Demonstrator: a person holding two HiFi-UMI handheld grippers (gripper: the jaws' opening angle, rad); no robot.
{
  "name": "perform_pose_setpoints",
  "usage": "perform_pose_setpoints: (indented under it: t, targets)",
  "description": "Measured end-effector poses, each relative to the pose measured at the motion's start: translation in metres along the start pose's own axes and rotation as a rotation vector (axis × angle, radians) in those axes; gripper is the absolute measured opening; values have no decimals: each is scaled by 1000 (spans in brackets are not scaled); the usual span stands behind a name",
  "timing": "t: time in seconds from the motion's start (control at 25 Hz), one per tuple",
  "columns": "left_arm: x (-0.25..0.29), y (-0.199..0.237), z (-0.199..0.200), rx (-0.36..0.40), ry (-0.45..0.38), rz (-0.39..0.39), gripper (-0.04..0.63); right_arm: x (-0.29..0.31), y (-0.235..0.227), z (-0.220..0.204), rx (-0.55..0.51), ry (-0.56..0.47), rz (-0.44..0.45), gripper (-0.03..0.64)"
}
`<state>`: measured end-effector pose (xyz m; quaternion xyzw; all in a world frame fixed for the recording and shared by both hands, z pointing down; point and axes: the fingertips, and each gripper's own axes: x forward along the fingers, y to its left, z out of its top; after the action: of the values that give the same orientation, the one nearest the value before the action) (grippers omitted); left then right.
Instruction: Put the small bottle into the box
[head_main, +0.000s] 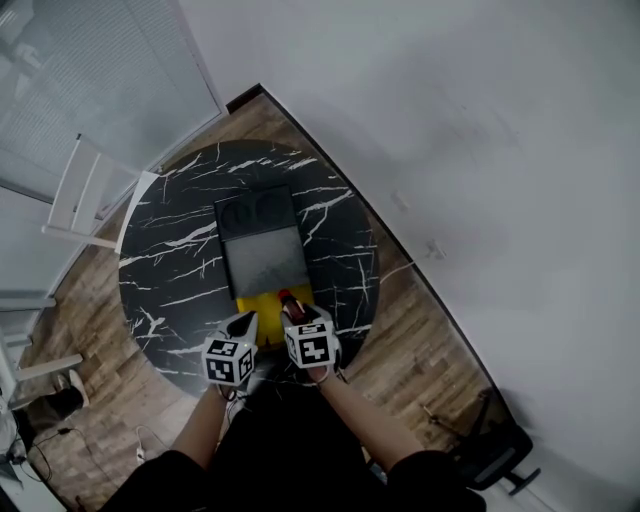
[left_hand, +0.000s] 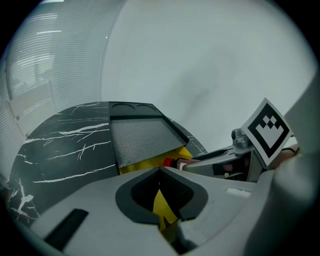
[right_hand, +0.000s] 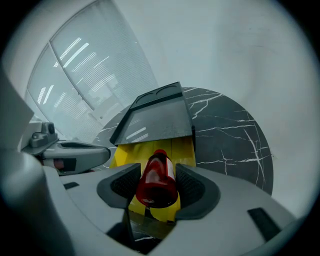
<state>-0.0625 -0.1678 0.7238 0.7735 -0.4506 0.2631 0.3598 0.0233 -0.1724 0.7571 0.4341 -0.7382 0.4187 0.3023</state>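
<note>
Right tongs (right_hand: 157, 171) clamp your small bottle (right_hand: 157, 184), left tongs (left_hand: 160, 172) seemingly pinch yellow flap (left_hand: 163, 207); lower into box (right_hand: 125, 153) ahead, release.

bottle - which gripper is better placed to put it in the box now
Right. The right gripper holds the bottle just above the open yellow box. The left gripper is busy, pinching a yellow flap.
</note>
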Motion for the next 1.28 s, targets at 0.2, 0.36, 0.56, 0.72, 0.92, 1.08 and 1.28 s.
perform_pose_setpoints:
  t: [0.2, 0.36, 0.56, 0.72, 0.92, 1.08, 1.28]
  targets:
    - [-1, 1, -1, 3, 6, 0, -2, 6, -3, 6, 1, -10, -16, 209]
    - [-4, 3, -1, 4, 9, 2, -2, 12, -2, 11, -1, -9, -18, 209]
    - [-5, 5, -2, 3, 9, 5, -2, 21, -4, 7, -10, 18, -31, 210]
    - [-8, 8, -5, -5, 9, 11, -2, 29, -1, 5, -7, 36, -26, 212]
    - [-12, 11, -8, -11, 9, 19, -2, 36, -1, 7, -16, 51, -41, 212]
    - [-14, 14, -9, -19, 2, 25, -2, 38, -3, 10, -29, 50, -53, 212]
    - [-17, 14, -12, -21, 1, 28, -2, 40, 0, 8, -39, 58, -50, 212]
